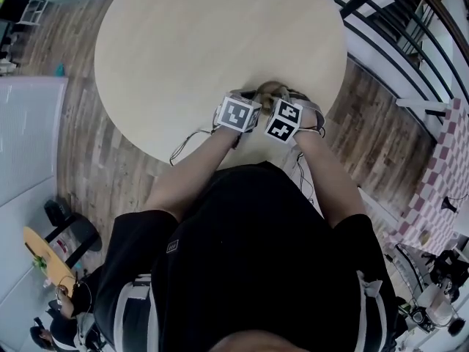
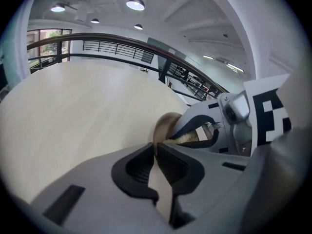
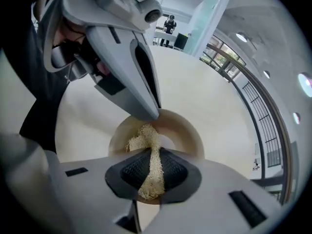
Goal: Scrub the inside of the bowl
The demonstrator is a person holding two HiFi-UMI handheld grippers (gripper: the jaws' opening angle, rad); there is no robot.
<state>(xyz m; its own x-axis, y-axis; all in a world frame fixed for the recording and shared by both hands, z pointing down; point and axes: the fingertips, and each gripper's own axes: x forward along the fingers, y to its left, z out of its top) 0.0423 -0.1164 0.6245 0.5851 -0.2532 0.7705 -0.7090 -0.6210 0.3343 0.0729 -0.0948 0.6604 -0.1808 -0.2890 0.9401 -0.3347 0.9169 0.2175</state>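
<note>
A small tan wooden bowl (image 1: 270,90) sits near the front edge of the round table (image 1: 183,50), between my two grippers. My left gripper (image 2: 156,165) is shut on the bowl's thin rim (image 2: 163,126), which runs up between its black pads. My right gripper (image 3: 150,172) is shut on a pale, fibrous loofah scrubber (image 3: 148,152), whose free end hangs down into the bowl (image 3: 183,128). In the right gripper view the left gripper's tip (image 3: 148,112) meets the bowl's far rim. The bowl's bottom is mostly hidden by the scrubber and jaws.
The pale table top stretches away beyond the bowl. A dark metal railing (image 1: 396,20) runs past the table's right side. A small yellow side table (image 1: 45,257) stands on the wood floor at lower left. A person (image 3: 169,26) stands far off.
</note>
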